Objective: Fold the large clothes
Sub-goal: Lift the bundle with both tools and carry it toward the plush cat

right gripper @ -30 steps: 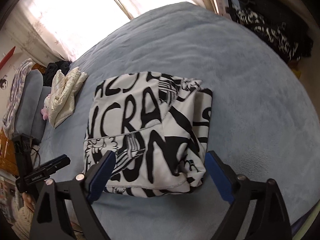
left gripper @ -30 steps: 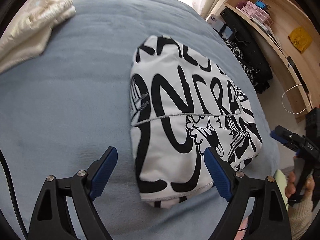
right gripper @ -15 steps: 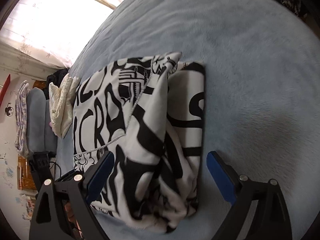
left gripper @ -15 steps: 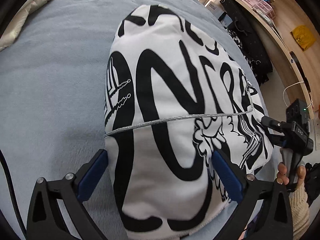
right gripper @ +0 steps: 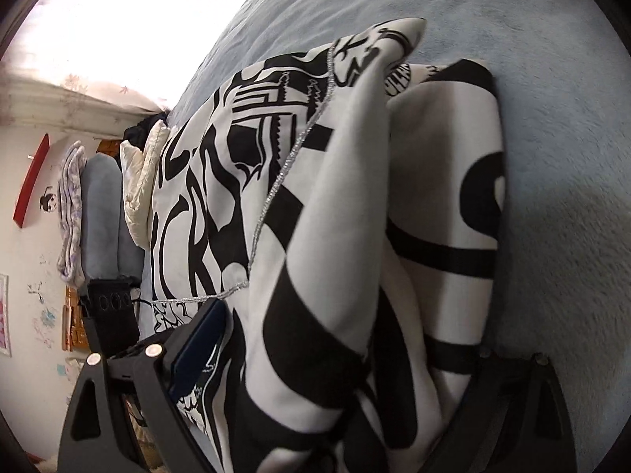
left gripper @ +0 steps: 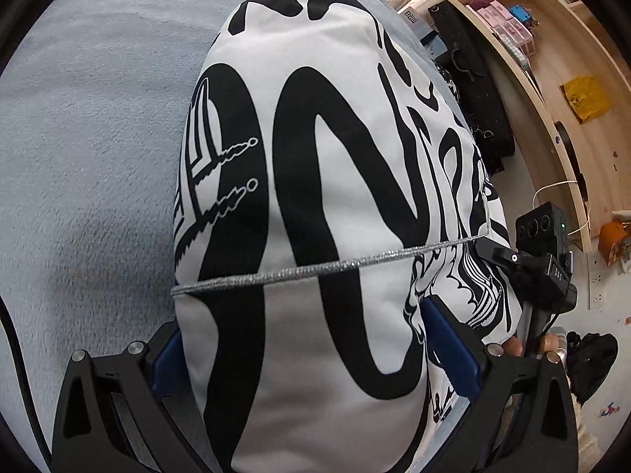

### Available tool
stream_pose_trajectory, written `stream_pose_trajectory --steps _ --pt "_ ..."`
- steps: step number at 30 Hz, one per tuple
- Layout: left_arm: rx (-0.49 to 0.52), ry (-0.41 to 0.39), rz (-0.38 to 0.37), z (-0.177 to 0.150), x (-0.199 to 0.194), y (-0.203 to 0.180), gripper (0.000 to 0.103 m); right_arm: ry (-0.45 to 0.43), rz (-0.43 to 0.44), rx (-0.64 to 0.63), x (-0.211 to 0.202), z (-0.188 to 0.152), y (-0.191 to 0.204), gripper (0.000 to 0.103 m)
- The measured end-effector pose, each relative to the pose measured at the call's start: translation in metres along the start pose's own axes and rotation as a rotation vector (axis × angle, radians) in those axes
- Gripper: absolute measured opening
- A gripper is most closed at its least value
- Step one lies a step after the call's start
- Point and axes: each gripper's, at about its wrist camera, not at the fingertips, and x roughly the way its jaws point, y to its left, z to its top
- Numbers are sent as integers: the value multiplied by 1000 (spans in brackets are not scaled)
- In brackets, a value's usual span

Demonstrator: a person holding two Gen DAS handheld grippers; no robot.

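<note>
A folded white garment with bold black lettering lies on the grey-blue bed. My left gripper straddles its near edge, the blue pads pressed against the thick fold on both sides. My right gripper straddles the bundle from its own side; its left blue pad touches the cloth and its right finger is buried behind the folds. The right gripper's body also shows in the left wrist view.
A cream folded garment and grey pillows lie at the far end of the bed. A wooden shelf unit and dark clothes stand beside the bed. A bright curtained window is beyond.
Both grippers have moved forward onto the folded garment, which now fills each view. Their fingers have closed in from wide open until they press the bundle's sides.
</note>
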Motion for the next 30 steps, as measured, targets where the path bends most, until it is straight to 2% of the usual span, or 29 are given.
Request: stream_pose_trajectory --steps 2,4,6,10,13,17,21,26,30 --pt "-2 5 8 2 2 -3 103 -13 -9 -15 -2 -1 1 90" --pt "3 13 24 5 3 -5 102 -25 -16 -36 -2 -3 6 74" --pt "13 18 58 11 5 -16 101 -30 -9 -40 0 -3 13 64" --pt "71 -20 136 9 1 -35 85 -59 -31 -89 -7 -9 33 41" --pt "130 -71 193 8 -7 -55 69 -93 -76 -151 -13 -15 57 33" --pt "229 -134 277 1 -23 -84 56 -142 -91 -218 -22 -23 93 31" --pt "279 -184 331 -10 -51 -96 54 -152 -104 -272 -19 -40 130 30" --pt "260 -241 346 -26 -105 -84 54 -152 -47 -292 -17 -60 165 30" --pt "245 -305 367 -35 -161 -62 54 -150 0 -350 -7 -74 216 30"
